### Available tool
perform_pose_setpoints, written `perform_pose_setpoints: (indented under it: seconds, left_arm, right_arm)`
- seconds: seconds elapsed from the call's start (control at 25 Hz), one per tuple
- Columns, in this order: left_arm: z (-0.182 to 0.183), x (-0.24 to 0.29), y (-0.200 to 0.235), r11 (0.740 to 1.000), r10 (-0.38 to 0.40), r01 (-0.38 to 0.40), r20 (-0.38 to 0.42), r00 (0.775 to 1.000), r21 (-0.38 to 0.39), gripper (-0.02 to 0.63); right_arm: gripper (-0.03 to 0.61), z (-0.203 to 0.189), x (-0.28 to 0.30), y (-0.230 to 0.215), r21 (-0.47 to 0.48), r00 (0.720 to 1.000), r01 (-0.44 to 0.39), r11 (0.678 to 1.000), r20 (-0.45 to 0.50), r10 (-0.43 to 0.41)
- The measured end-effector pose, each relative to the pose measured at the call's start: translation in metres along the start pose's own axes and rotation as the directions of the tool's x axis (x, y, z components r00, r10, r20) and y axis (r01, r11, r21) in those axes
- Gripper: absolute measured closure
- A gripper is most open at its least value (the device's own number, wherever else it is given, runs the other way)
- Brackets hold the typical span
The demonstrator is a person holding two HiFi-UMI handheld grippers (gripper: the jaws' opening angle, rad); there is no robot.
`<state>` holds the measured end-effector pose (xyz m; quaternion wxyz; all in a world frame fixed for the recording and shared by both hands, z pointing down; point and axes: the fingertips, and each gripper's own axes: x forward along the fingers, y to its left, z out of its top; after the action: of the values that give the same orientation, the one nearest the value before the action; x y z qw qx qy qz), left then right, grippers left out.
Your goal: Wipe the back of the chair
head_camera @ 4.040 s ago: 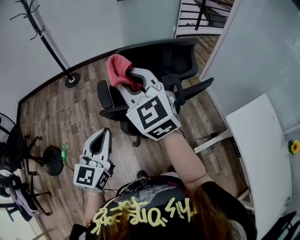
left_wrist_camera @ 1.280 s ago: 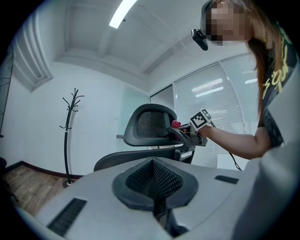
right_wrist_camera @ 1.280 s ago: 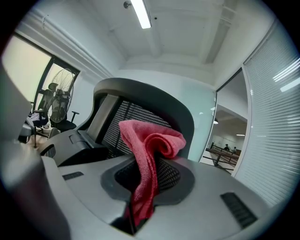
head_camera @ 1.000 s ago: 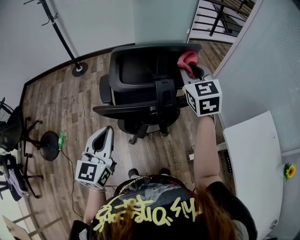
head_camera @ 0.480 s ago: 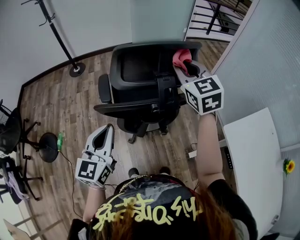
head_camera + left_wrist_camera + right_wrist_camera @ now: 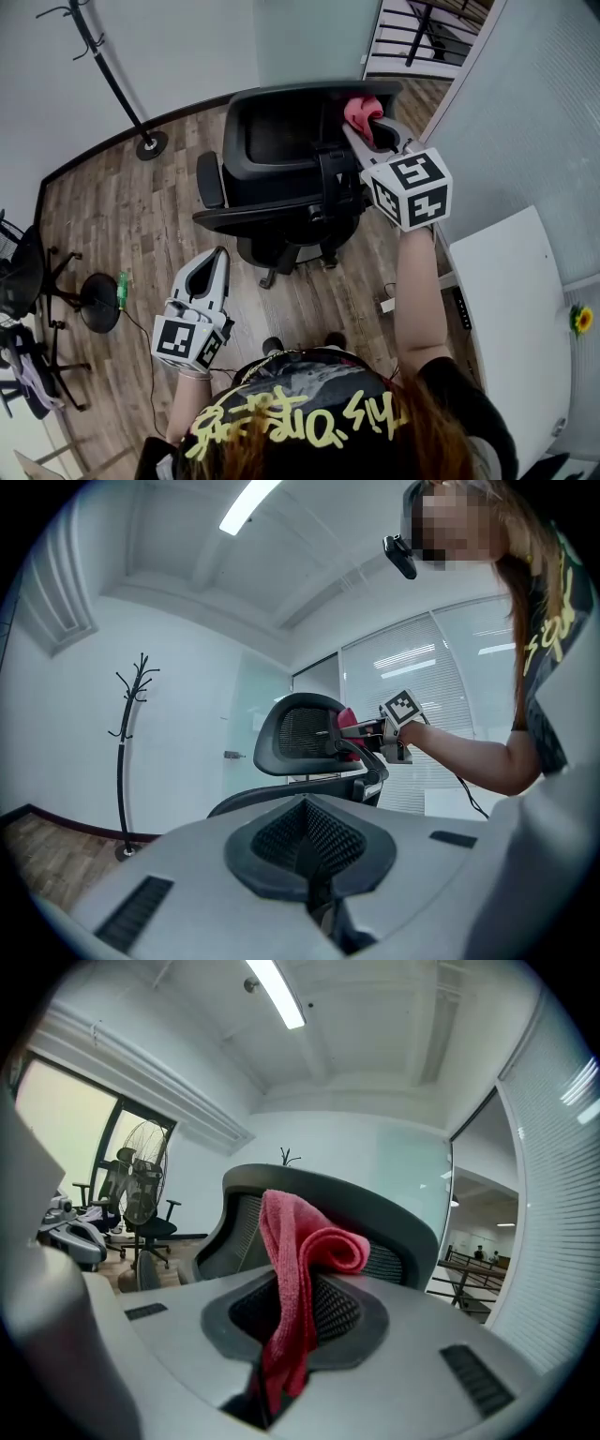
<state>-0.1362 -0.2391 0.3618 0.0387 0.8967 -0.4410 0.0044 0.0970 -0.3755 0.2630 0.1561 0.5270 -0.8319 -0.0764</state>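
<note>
At the chair back (image 6: 281,131), right hand-held gripper (image 6: 373,133) pinches partly hidden cloth (image 6: 360,109)

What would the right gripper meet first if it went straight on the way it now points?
The red cloth clamped in the right gripper leads. It would press onto the upper back of the black mesh office chair, which looks very close, though the exact gap is unclear.
</note>
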Motion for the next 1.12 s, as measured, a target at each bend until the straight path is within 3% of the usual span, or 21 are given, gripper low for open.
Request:
perform_pose_setpoints:
  seconds: [0.72, 1.12]
  left_arm:
    - [0.001, -0.009, 0.028, 0.999, -0.048, 0.048, 0.006, 0.999, -0.005, 0.623]
    - [-0.002, -0.010, 0.044, 0.996, -0.083, 0.083, 0.006, 0.997, -0.013, 0.623]
  right_arm:
    - [0.515, 0.015, -0.023, 0.015, -0.028, 0.988, 0.155, 0.987, -0.009, -0.155]
    - [0.515, 0.047, -0.022, 0.039, -0.037, 0.983, 0.176, 0.984, 0.057, -0.174]
